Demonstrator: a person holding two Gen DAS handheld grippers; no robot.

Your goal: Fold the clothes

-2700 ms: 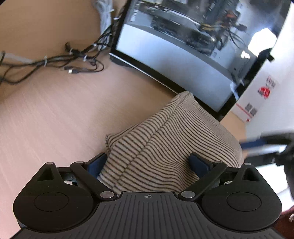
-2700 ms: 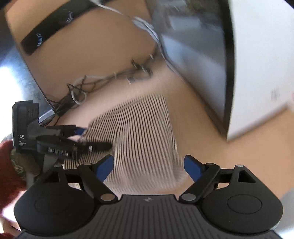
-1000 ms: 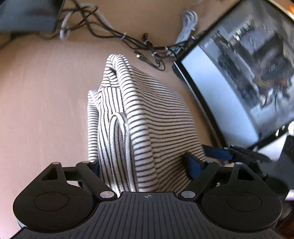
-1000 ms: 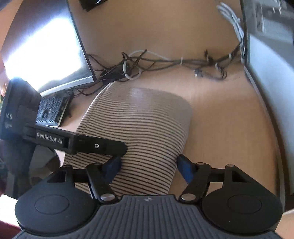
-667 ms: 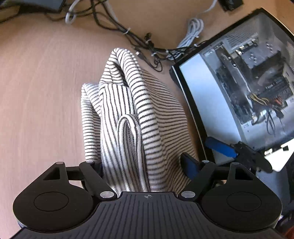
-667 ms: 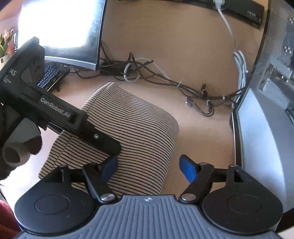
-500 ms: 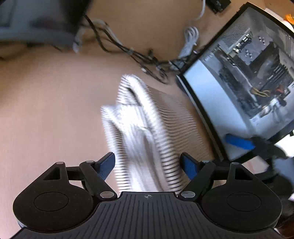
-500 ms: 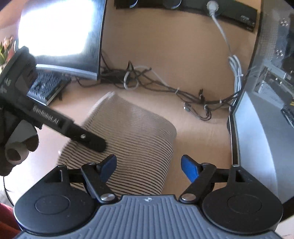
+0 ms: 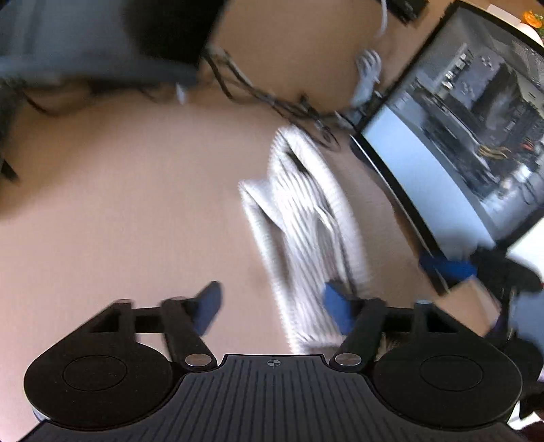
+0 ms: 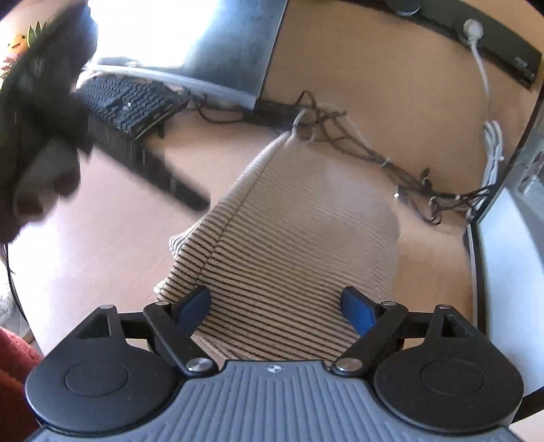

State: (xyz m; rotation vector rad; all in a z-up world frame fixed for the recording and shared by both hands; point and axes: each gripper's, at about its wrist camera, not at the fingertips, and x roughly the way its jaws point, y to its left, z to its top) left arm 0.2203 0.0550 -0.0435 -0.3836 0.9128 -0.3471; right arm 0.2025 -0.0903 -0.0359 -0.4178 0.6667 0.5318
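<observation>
A folded black-and-white striped garment (image 9: 306, 221) lies on the wooden desk (image 9: 136, 204), blurred in the left wrist view. My left gripper (image 9: 272, 304) is over the garment's near left edge, its jaws closing. The cloth reaches only the right pad and the left pad hangs over bare desk. In the right wrist view the same garment (image 10: 299, 238) lies between the fingers of my right gripper (image 10: 275, 307), whose jaws are opening and stand clear of the cloth. My left gripper (image 10: 190, 200) shows there as a dark blur at the left, held by a gloved hand (image 10: 40, 170).
A computer case with a glass side (image 9: 459, 136) stands close on the right of the garment. A tangle of cables (image 10: 374, 159) runs behind it. A monitor (image 10: 221, 44) and a keyboard (image 10: 125, 98) stand at the back left, a power strip (image 10: 476, 30) on the wall.
My left gripper has slid off the garment toward the left and its jaws have narrowed. The right jaws have spread wider. The garment stays flat on the desk.
</observation>
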